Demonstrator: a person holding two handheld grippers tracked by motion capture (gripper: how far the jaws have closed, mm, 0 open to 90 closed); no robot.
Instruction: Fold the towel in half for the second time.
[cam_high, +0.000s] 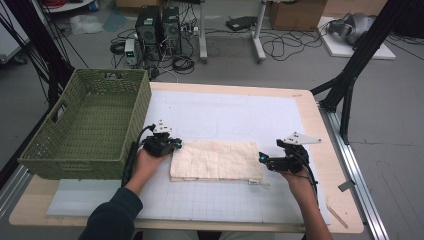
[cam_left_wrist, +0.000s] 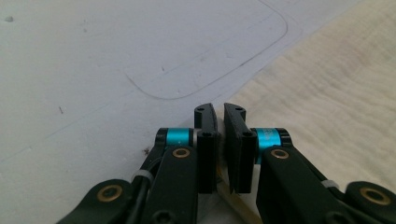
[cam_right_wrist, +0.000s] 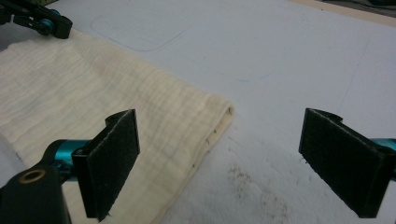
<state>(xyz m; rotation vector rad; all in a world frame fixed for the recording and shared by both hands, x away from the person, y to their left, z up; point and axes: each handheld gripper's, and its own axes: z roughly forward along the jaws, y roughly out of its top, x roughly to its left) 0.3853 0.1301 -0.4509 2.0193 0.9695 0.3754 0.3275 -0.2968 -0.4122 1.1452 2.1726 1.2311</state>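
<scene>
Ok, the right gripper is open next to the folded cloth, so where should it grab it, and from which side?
Probably the near right corner of the folded cloth, where the layered edges meet. It lies flat on the white mat, so the right gripper would best come in low from the cloth's right, one jaw sliding under the edge. Its jaws stand wide apart. The left gripper sits closed at the cloth's left edge.
</scene>
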